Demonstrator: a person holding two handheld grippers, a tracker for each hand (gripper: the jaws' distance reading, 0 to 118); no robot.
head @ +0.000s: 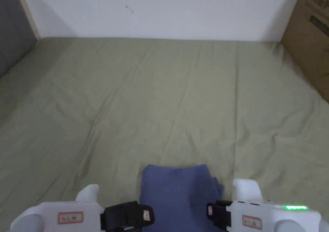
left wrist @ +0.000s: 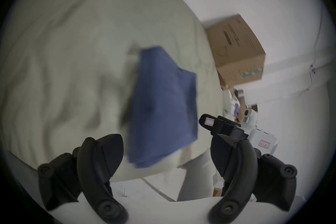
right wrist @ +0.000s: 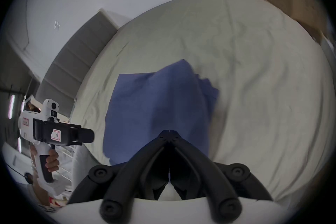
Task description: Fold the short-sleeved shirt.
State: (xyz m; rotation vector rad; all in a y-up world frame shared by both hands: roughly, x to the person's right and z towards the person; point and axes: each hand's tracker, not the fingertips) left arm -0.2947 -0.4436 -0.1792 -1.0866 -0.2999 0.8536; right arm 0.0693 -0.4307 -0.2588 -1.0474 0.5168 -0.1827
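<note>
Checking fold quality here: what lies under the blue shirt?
The blue shirt lies folded on the green bedsheet. Stepped layers show at its right edge; anything between or beneath them is covered.

One folded blue shirt on one green-sheeted bed — flanked by two handheld grippers, the left gripper and right gripper — with one cardboard box alongside.

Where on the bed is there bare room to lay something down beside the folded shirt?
The green sheet lies bare from the blue shirt up to the white wall, and left toward the grey headboard. The right edge is bounded by the cardboard box. It is crowded at the near edge, where the left gripper and right gripper flank the shirt.
</note>
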